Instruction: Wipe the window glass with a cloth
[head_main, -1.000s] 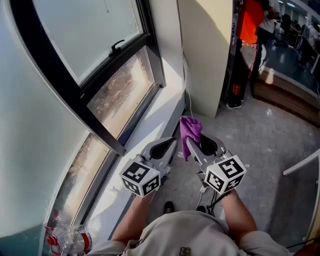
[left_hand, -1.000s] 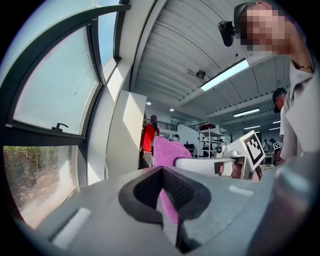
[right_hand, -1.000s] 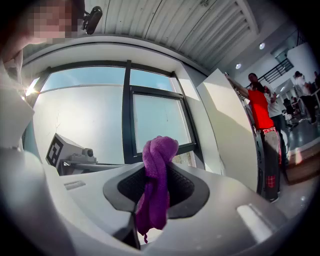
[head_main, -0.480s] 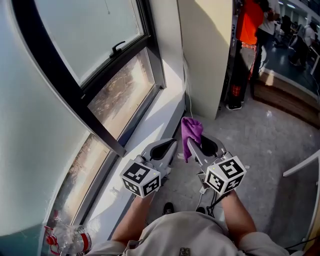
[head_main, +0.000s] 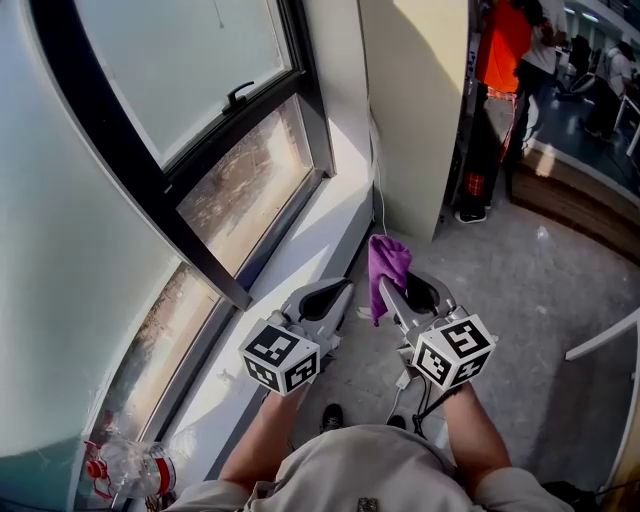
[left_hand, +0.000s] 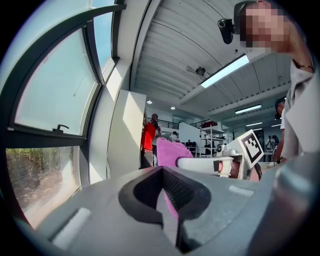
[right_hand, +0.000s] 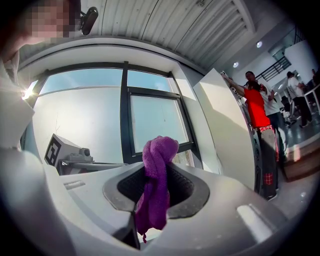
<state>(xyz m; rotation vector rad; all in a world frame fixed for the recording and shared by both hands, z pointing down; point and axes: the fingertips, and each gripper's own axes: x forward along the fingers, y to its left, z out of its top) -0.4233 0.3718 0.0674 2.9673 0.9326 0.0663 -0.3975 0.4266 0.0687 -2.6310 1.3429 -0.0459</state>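
The purple cloth (head_main: 386, 262) hangs bunched from the right tongs (head_main: 408, 290), which are clamped on it. It is low down beside the window sill (head_main: 300, 235) and well apart from the window glass (head_main: 170, 70). The left tongs (head_main: 322, 297), just beside the right, are pressed together with nothing in them. By the look of it no wiping has begun: the cloth has yet to reach the pane, and the whole glass is left to do.

This looks like an open-plan lab or workshop hall. Beyond the fingers (left_hand: 100, 215) of the left gripper (left_hand: 162, 170) are a ribbed ceiling (left_hand: 170, 45) with strip lights (left_hand: 225, 71), white shelving racks (left_hand: 207, 140) and standing people (left_hand: 148, 137). Left of those fingers is a tall black-framed window (left_hand: 50, 131). Beneath them lies a polished grey floor (head_main: 540, 290).
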